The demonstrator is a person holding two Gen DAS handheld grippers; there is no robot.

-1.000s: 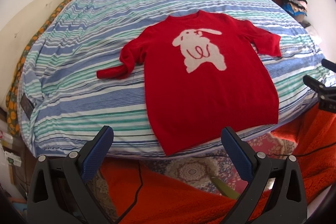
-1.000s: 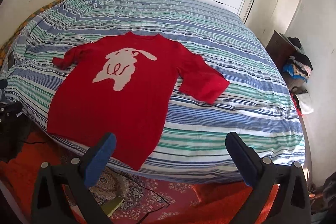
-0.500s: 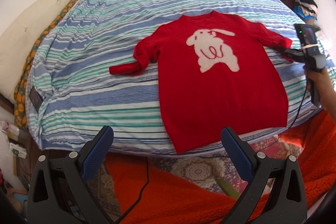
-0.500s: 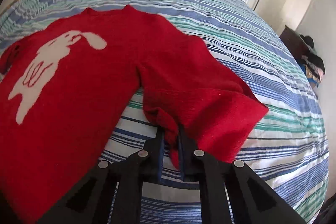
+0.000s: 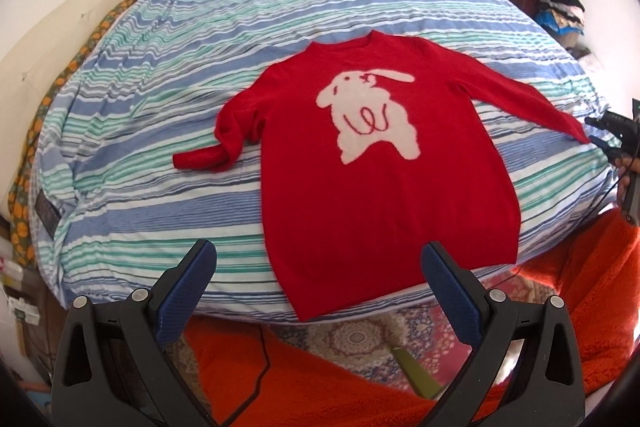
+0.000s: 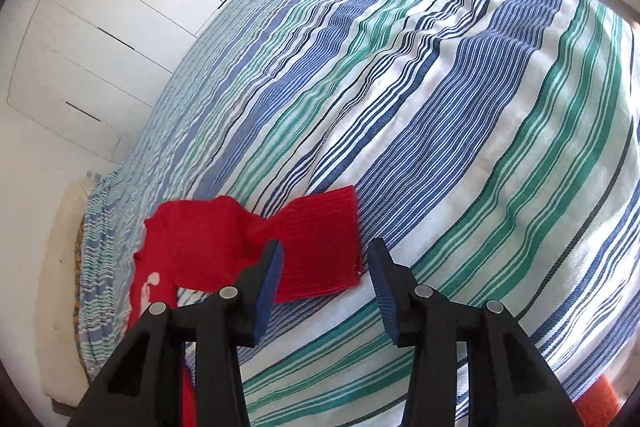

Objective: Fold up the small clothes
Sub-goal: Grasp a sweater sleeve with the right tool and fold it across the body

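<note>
A: Start with the big thing. Where does the work lie?

B: On the bed (image 5: 168, 39), under a striped cover. The red sweater (image 5: 384, 195) lies flat and face up, rabbit showing, its hem at the bed's near edge and its collar toward the middle. I'd say it was laid that way so both sides can be reached from the near edge.

A: And the sleeves?

B: The right sleeve (image 5: 520, 95) runs out straight toward the bed's right edge. Its ribbed cuff (image 6: 320, 247) lies flat on the cover. A stretched sleeve folds across the body cleanly, which is likely why it lies so. The left sleeve (image 5: 224, 143) is bent back on itself and bunched, nearer the left edge. It probably needs straightening too.

A: The tools?

B: The right tool (image 6: 324, 275) sits right at the cuff with its jaws opening. The cuff lies between them, yet the pads do not press it, so nothing is pinched. The left tool (image 5: 316, 287) hangs above the near edge by the hem, spread wide and empty, seemingly waiting its turn.

A: How far along?

B: Early, I judge. No fold is made yet.
</note>
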